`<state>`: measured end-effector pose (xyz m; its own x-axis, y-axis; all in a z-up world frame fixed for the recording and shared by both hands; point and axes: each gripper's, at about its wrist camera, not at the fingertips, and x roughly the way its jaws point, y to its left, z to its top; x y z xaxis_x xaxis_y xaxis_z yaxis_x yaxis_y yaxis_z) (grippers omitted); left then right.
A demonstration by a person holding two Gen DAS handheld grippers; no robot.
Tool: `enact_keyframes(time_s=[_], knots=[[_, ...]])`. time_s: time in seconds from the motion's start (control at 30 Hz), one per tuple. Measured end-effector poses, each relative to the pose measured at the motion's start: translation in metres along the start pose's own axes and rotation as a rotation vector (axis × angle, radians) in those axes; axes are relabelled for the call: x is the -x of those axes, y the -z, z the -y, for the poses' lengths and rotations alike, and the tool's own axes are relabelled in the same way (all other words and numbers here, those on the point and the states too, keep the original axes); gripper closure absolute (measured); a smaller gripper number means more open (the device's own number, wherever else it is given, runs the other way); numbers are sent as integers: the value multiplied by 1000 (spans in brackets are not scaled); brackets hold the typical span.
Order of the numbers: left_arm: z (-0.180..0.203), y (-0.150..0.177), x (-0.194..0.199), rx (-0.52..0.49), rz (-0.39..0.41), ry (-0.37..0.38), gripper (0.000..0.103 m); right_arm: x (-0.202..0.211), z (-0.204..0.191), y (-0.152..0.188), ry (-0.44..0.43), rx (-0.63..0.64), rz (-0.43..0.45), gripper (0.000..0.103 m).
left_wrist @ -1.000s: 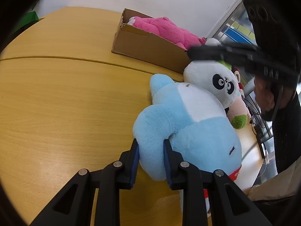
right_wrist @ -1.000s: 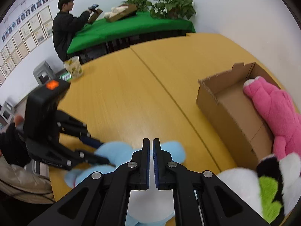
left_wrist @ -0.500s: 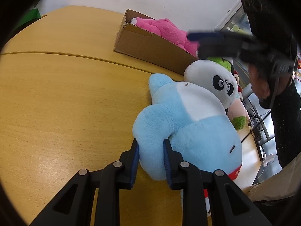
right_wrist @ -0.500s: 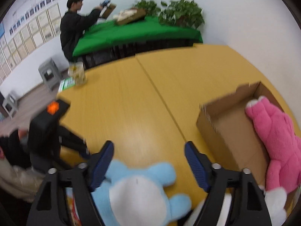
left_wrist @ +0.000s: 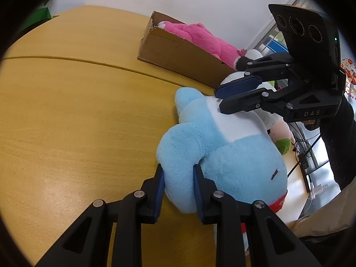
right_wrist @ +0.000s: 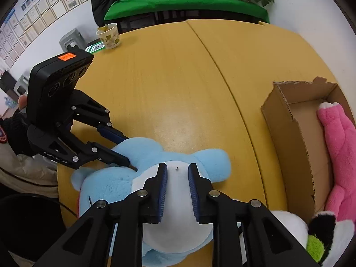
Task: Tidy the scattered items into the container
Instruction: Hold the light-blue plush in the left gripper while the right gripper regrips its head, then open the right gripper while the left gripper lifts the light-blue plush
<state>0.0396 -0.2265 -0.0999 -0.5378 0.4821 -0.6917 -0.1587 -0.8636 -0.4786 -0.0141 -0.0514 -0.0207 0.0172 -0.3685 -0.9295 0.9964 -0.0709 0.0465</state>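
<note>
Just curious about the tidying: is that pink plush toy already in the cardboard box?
Yes. The pink plush toy lies inside the open cardboard box, along one wall.

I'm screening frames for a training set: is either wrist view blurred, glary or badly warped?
Left wrist view: sharp, with a soft sheen on the table and black fisheye corners. Right wrist view: also sharp, evenly lit; the table seam and the box edges bow strongly, and the blue plush casts only a faint shadow.
</note>
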Motion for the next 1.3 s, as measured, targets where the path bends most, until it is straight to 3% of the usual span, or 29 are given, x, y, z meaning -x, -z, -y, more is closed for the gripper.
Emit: enact_keyframes(time_s=[0.4, 0.77, 0.97, 1.17, 1.2, 1.23, 1.27, 1.3], knots=[[-1, -1, -1, 0, 4, 10, 80, -9, -2, -11, -26, 23, -8, 83], [2, 1, 4, -11, 16, 39, 80, 3, -3, -3, -21, 20, -14, 101], [6, 0, 6, -14, 25, 45, 80, 21, 4, -15, -6, -2, 59, 101], [6, 2, 5, -5, 22, 36, 80, 21, 18, -70, 18, -12, 184, 100], [6, 2, 4, -1, 21, 32, 80, 20, 22, -81, 13, -22, 220, 89], [5, 3, 4, 2, 20, 31, 80, 17, 24, -89, 22, -26, 251, 70], [4, 3, 4, 8, 20, 31, 80, 15, 25, -95, 54, -27, 275, 11], [4, 4, 5, 12, 20, 29, 80, 15, 26, -99, 104, -38, 311, 3]])
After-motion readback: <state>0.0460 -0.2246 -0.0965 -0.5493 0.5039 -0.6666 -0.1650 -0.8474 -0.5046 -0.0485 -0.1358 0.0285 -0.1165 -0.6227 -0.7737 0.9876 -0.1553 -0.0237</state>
